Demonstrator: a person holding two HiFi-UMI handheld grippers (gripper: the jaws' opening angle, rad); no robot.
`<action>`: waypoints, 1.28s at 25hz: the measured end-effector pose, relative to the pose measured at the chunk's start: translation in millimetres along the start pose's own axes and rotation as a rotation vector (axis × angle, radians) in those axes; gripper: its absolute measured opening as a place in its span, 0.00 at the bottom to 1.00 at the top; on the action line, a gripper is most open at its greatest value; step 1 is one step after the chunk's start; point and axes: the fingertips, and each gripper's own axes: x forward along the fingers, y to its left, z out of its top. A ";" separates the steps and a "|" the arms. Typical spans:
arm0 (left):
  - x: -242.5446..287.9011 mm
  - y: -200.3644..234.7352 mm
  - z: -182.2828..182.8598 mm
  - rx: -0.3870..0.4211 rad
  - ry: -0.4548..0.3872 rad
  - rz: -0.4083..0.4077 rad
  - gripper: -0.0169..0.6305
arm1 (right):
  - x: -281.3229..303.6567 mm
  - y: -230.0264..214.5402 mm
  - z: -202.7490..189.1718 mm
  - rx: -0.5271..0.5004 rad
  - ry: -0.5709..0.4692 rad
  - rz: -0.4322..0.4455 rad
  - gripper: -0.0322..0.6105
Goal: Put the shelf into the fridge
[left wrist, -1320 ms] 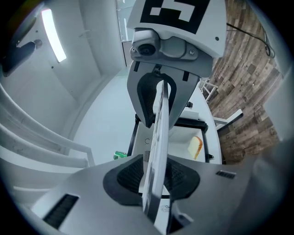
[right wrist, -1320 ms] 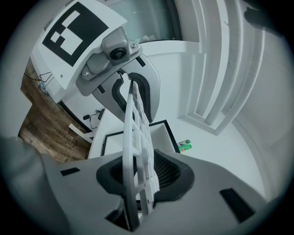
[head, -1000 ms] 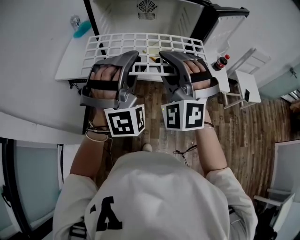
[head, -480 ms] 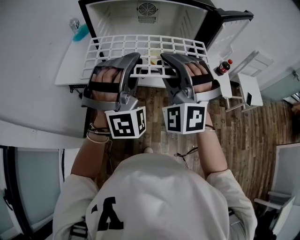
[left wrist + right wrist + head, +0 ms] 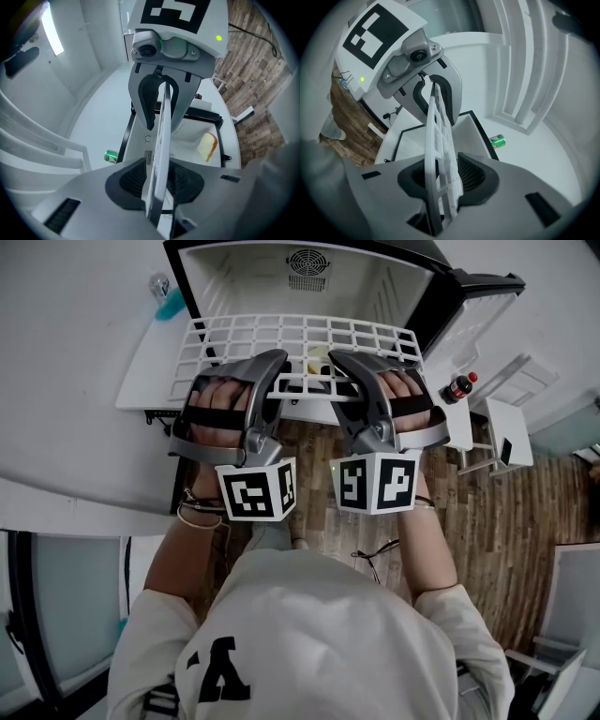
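Shelf point(image 5: 300, 338) level at fridge point(image 5: 244, 277) mouth, 12 o'clock in head view, front half sticking out. L gripper point(image 5: 278, 371) clamped on its 6 o'clock edge. R gripper point(image 5: 339, 371) just beside, jaws just been easing apart; pads prob still touching it.

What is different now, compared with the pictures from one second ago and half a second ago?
The right gripper has just been opening its jaws slightly, with the shelf between them. Otherwise nothing clearly moved: it and the left gripper keep holding the shelf's near edge, level, in front of the open fridge.
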 end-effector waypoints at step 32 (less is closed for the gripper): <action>78.6 3.3 -39.7 -0.023 -0.088 -0.052 0.17 | 81.4 -16.0 -18.7 -0.048 0.079 -0.021 0.26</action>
